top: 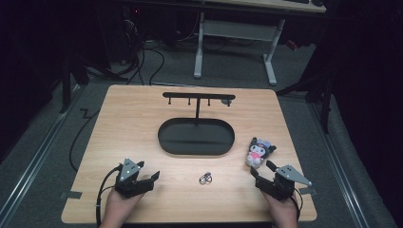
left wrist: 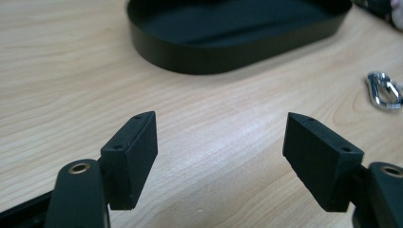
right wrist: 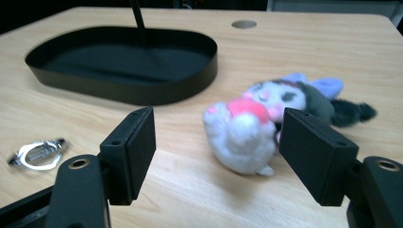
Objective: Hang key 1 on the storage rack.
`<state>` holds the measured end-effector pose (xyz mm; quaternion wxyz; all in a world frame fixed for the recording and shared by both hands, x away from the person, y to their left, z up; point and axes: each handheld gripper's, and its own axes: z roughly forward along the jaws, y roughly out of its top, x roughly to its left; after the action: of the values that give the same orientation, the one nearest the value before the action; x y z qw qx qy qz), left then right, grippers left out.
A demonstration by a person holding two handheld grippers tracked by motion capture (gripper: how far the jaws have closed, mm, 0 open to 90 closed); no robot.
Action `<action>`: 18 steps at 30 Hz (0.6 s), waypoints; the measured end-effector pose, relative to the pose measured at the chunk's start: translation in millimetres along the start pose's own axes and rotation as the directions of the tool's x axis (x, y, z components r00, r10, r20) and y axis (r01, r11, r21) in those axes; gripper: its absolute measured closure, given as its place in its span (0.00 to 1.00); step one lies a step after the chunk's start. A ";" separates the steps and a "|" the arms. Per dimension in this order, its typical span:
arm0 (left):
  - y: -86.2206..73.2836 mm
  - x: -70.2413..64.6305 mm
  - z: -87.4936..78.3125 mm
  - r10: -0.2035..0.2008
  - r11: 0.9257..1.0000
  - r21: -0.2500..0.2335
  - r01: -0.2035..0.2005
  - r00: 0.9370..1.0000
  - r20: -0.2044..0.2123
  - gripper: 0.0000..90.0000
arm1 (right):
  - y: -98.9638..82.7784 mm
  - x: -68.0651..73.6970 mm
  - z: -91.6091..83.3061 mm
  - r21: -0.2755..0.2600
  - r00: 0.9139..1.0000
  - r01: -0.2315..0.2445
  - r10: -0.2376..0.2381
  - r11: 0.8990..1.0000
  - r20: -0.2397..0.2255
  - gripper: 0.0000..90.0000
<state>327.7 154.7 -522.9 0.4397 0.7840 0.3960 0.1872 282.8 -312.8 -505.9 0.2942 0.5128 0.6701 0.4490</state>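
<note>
Resting on the table (top: 123,118) at its near edge, the left gripper (top: 151,177) sits left of and nearer than the tray (top: 196,137), jaws spread wide with only bare wood between them. The right gripper (top: 261,169) sits right of and nearer than the tray, jaws likewise apart and gripping nothing. The plush (top: 259,151) lies on its side just right of the tray, close ahead of the right gripper; in the right gripper view the plush (right wrist: 256,128) sits beyond the jaw tips, toward the right jaw, not clamped. The clip (top: 205,178), a small metal piece, lies nearer than the tray, between the two grippers and apart from both. A hook stand (top: 197,99) rises from the tray's far part, its crossbar level above the tray's far rim.
</note>
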 end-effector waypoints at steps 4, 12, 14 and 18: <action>1.4 -9.0 7.9 0.056 0.996 0.068 -0.053 0.997 -0.052 0.30 | -1.7 -8.1 0.7 0.010 1.000 -0.010 0.010 1.000 0.014 0.32; 5.3 -18.1 4.7 -0.001 0.999 0.038 0.001 1.000 -0.025 0.22 | -1.2 -4.3 -1.8 0.017 1.000 0.018 -0.018 1.000 0.012 0.32; 6.2 -16.0 2.6 -0.012 0.999 0.033 0.012 1.000 -0.006 0.21 | -1.1 -3.6 -2.0 0.020 1.000 0.009 -0.009 1.000 0.008 0.33; 12.0 -15.1 -3.6 -0.003 1.000 0.013 0.003 1.000 0.028 0.17 | -2.8 0.2 -3.4 0.026 1.000 0.023 -0.023 0.999 0.000 0.34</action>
<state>321.5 141.2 -510.1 0.4403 0.7889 0.3922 0.1729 278.7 -313.9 -507.0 0.2929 0.5088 0.6816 0.4367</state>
